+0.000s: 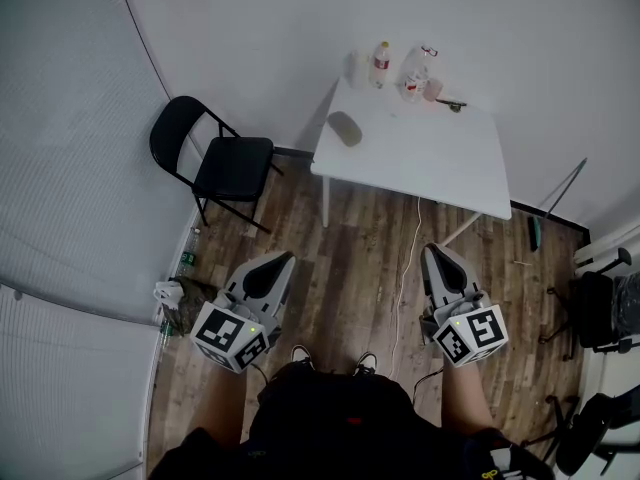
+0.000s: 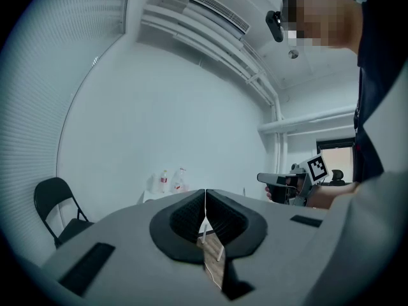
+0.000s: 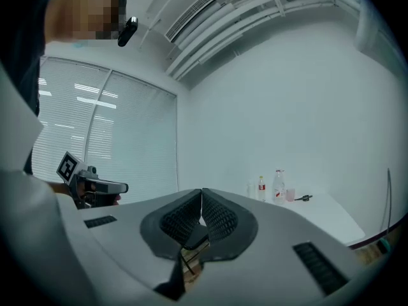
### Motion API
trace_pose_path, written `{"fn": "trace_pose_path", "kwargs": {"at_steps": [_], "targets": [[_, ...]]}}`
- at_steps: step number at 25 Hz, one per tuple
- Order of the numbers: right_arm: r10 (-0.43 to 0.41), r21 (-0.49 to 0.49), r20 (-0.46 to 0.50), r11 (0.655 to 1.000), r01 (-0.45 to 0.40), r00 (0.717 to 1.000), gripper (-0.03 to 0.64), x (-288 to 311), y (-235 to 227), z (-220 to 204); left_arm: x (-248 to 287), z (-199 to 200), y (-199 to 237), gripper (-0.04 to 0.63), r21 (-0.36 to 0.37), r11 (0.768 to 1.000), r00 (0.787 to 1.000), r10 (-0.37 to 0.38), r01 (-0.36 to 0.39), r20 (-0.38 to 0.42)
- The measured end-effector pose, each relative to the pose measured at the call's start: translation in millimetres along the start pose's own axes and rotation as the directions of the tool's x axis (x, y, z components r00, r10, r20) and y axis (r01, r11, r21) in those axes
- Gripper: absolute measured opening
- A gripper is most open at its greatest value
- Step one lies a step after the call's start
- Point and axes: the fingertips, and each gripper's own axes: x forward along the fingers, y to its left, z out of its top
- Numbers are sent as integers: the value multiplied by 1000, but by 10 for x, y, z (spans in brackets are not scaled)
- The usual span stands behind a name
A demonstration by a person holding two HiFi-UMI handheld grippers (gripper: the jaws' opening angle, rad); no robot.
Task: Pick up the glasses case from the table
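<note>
The glasses case [image 1: 345, 128], a grey-brown oval, lies on the near left part of the white table [image 1: 440, 163], far in front of me. My left gripper [image 1: 283, 258] and right gripper [image 1: 432, 250] are held level near my body over the wooden floor, well short of the table. Both are shut with nothing between the jaws. In the left gripper view the jaws [image 2: 205, 193] meet in a thin line. The right gripper's jaws [image 3: 201, 193] also touch. In neither gripper view can I see the case.
Two bottles [image 1: 381, 64] [image 1: 414, 72], a pink cup [image 1: 432, 90] and a pair of glasses [image 1: 450, 103] stand at the table's far edge. A black folding chair [image 1: 215, 158] is left of the table. A white cable [image 1: 410, 258] runs across the floor. Office chairs [image 1: 600, 308] stand at the right.
</note>
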Motion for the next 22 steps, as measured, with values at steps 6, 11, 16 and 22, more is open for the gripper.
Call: {"fn": "trace_pose_path", "kwargs": {"at_steps": [6,11,16,22], "targets": [[7,-5,-1,1000,-7,1000,20,312,310,-40,-153,35,363,21,18,1000,1000,-9,9,4],[-1,-13,-15,1000,1,1000,20,633,620,-150,-351,-12,804,21,12,1000,1000,-8,8,1],[6,-22,-47,1000,-7,999,21,882,749,-236,-374,-55,1072,21,9,1000,1000,-15,15,-5],[12,-15,-58,1000,-13,998,21,1150,623,-316,-151,-83,1267,21,2,1000,1000,-23,23,-21]]}}
